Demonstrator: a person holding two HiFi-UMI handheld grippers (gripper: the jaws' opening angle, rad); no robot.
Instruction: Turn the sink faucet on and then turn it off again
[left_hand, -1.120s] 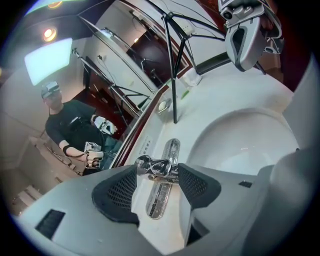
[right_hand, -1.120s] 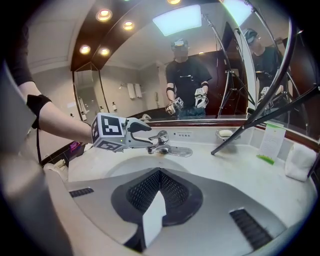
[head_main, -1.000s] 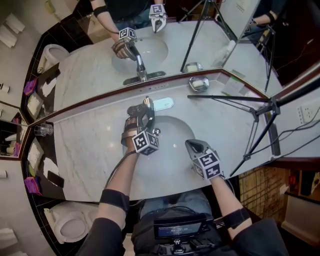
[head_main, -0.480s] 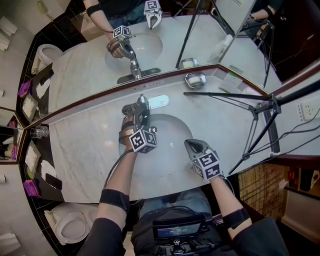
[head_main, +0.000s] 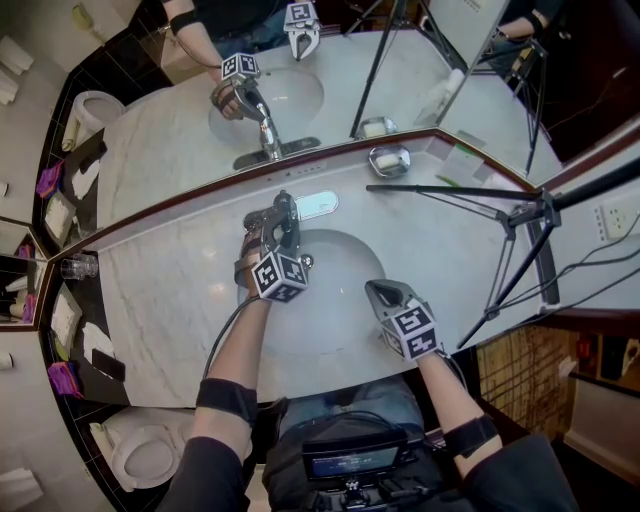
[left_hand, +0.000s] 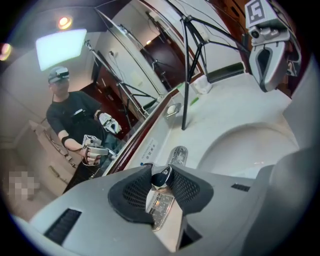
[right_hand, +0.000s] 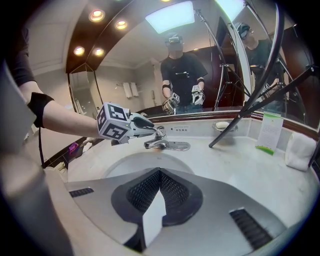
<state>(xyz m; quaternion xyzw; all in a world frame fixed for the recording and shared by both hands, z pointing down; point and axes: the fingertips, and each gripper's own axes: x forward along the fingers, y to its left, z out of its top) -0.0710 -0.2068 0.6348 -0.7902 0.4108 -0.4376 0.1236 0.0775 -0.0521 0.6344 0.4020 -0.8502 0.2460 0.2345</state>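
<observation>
Left gripper (left_hand: 160, 169): the jaws have just been closing and now pinch the handle (left_hand: 162, 176) of the faucet (head_main: 286, 214). One dark mesh pad sits on each side of the rounded chrome knob, both touching it. The gripper points down and away from the person. Its cube (head_main: 279, 276) is over the back part of the sink (head_main: 335, 325).

Faucet: stands at the sink's back rim, left of centre in the head view. It sits on a long chrome base plate (right_hand: 172, 146) that lies flat on the counter (head_main: 165, 300), just in front of the mirror (head_main: 330, 90). The spout (right_hand: 159, 133) curves toward the bowl.

Right gripper (right_hand: 159, 171): the jaws are pressed together with nothing between them. It hangs over the sink's front right rim, well apart from the faucet and aimed toward it. Its own view shows the left gripper and the faucet ahead, slightly left.

Further out:
- Soap dish (head_main: 390, 160) sits at the back of the counter, right of the faucet, near the mirror's corner.
- Tripod (head_main: 523, 214) stands at the right, with one dark leg reaching across the back of the counter toward the soap dish.
- Glass (head_main: 77, 265) is at the counter's far left edge.
- The mirror reflects both grippers, the faucet and the soap dish.
</observation>
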